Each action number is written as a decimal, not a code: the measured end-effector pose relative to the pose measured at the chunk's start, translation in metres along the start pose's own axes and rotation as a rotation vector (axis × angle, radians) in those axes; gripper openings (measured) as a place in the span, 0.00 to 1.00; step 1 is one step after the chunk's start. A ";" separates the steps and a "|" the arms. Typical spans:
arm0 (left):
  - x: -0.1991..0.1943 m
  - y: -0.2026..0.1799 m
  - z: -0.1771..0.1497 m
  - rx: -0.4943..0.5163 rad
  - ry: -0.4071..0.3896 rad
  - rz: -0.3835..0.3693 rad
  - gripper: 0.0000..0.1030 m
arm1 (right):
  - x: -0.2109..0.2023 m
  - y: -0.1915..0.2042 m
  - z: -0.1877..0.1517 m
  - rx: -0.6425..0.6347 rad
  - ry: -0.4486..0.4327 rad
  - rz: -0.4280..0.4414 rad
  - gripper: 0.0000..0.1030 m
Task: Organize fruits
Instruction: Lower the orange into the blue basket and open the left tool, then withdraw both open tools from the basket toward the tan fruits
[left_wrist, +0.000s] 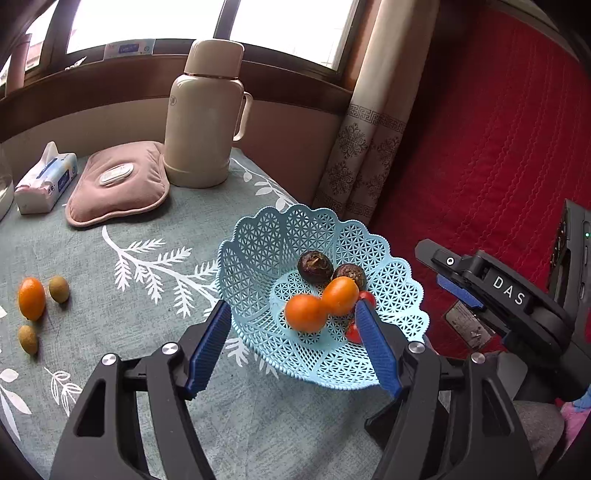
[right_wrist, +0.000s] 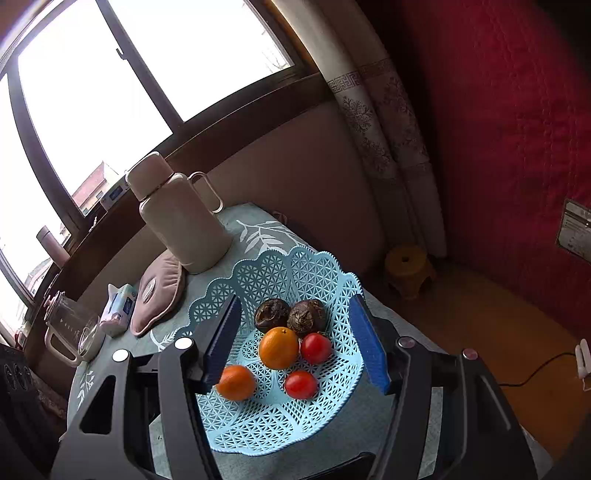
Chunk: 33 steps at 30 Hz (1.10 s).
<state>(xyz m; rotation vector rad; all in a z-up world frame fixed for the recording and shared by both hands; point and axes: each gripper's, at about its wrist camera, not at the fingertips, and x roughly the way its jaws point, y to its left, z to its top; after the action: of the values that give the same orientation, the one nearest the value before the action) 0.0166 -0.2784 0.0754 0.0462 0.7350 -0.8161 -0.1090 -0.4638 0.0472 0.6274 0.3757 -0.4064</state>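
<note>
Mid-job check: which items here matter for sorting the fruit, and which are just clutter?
Job:
blue plastic lattice basket
orange kumquat on the cloth
two small green-brown fruits

Clutter:
cream thermos flask
pink padded warmer
tissue pack
glass jug

Black frames, ribbed blue fingers (left_wrist: 207, 350), silver screws (left_wrist: 169, 348).

Perforated matt plastic basket (right_wrist: 332, 280)
</note>
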 end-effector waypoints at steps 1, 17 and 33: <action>0.000 0.001 0.000 -0.003 0.001 0.004 0.67 | 0.000 0.000 0.000 0.001 0.001 -0.001 0.61; -0.016 0.043 -0.013 -0.101 0.001 0.114 0.75 | -0.003 0.011 -0.008 -0.016 0.004 0.022 0.70; -0.039 0.086 -0.021 -0.160 -0.017 0.243 0.79 | -0.004 0.037 -0.023 -0.086 0.024 0.066 0.70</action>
<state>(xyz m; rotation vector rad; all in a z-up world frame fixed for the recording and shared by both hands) 0.0447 -0.1866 0.0630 -0.0153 0.7600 -0.5240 -0.1000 -0.4211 0.0496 0.5598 0.3924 -0.3185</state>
